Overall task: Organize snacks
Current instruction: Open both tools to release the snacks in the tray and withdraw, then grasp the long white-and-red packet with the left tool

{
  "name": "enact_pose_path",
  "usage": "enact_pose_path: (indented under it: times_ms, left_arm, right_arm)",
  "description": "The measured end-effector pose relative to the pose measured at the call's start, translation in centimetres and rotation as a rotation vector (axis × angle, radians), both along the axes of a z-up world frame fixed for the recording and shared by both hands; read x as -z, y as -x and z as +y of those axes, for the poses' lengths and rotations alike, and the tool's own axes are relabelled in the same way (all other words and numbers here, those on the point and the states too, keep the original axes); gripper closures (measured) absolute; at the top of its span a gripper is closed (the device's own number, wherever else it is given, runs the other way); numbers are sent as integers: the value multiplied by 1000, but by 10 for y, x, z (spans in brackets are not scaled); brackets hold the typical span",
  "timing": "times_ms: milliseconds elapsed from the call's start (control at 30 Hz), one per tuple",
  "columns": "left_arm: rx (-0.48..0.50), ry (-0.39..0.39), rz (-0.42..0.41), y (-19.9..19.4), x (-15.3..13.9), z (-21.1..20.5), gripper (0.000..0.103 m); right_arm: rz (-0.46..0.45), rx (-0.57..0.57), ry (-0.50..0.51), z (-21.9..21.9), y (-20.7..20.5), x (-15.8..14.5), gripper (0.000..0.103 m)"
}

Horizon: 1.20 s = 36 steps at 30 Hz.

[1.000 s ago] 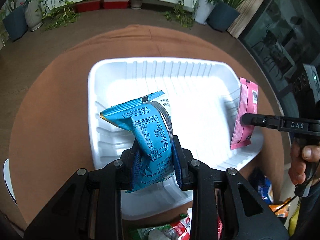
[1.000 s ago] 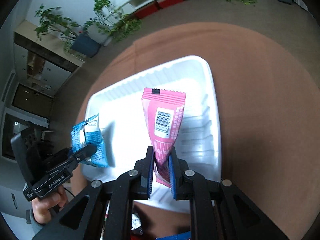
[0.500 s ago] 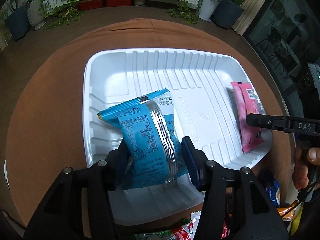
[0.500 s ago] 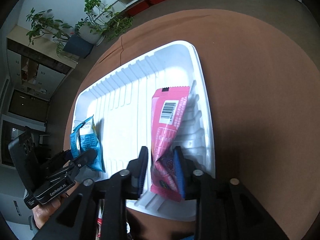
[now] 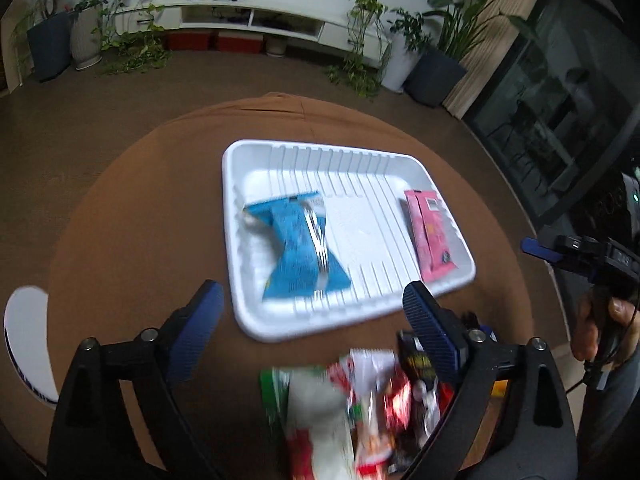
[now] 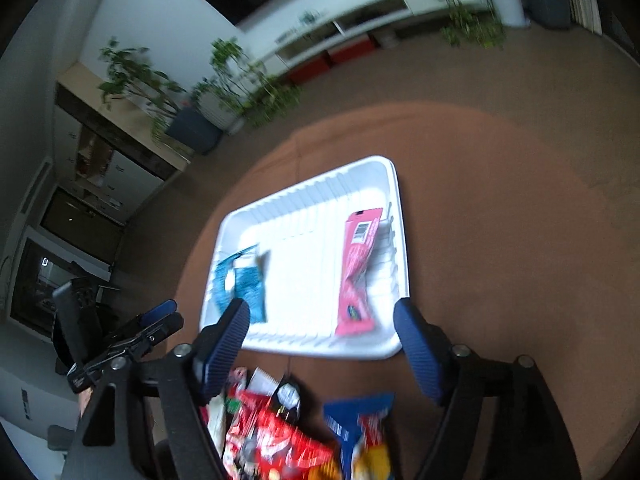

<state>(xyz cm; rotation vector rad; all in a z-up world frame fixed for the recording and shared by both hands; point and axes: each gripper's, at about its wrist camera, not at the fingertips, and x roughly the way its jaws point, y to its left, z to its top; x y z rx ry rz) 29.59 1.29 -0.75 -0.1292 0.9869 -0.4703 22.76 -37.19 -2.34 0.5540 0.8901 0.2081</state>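
Setting: a home living room. Evidence: a long white low media cabinet (image 5: 256, 20) along the wall, potted houseplants (image 5: 436, 52) on carpeted floor (image 5: 80, 120), a round brown-covered table (image 5: 160, 208), and glass doors (image 5: 560, 120).

Brown carpet floor (image 5: 100, 104); white low cabinet (image 5: 248, 20) along wall, potted plants (image 5: 132, 48) beside; dark glass doors (image 5: 560, 120).

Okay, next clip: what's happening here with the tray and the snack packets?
A person is sorting snacks with a hand-held gripper in each hand. The blue packet and pink packet lie in the white tray. The left hand-held gripper and right hand-held gripper are open and empty, above the heap of unsorted snacks in front of the tray.
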Motion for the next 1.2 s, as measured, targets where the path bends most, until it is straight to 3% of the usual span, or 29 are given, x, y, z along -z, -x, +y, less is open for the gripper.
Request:
enact_pose_path:
  times_ms: [100,267,533,733,800,967,1200]
  left_arm:
    - [-25,0,-2,36,1,15,10]
    - [-62,-72,5,100,18,28,10]
    - [-70,-154,25,137,48,16,12]
    - [-14,-272,-12,134,51,-16,17]
    - [-7,-303,7,130,57,-20,29]
    - [-8,-350,35,122,70,-21,43]
    - [-9,-399,38,112,80,-21,46]
  right_arm:
    - [-70,-11,30,11,46,-9,24]
    - [-125,-2,51,29,117,0,24]
    - [-163,34,3,69,201,43,25]
    - [-129,-44,40,103,208,56,30]
    - [-130,-62,63,112,206,54,31]
    - [-119,-91,76,123,206,59,31]
    - [-94,-109,74,133,202,65,31]
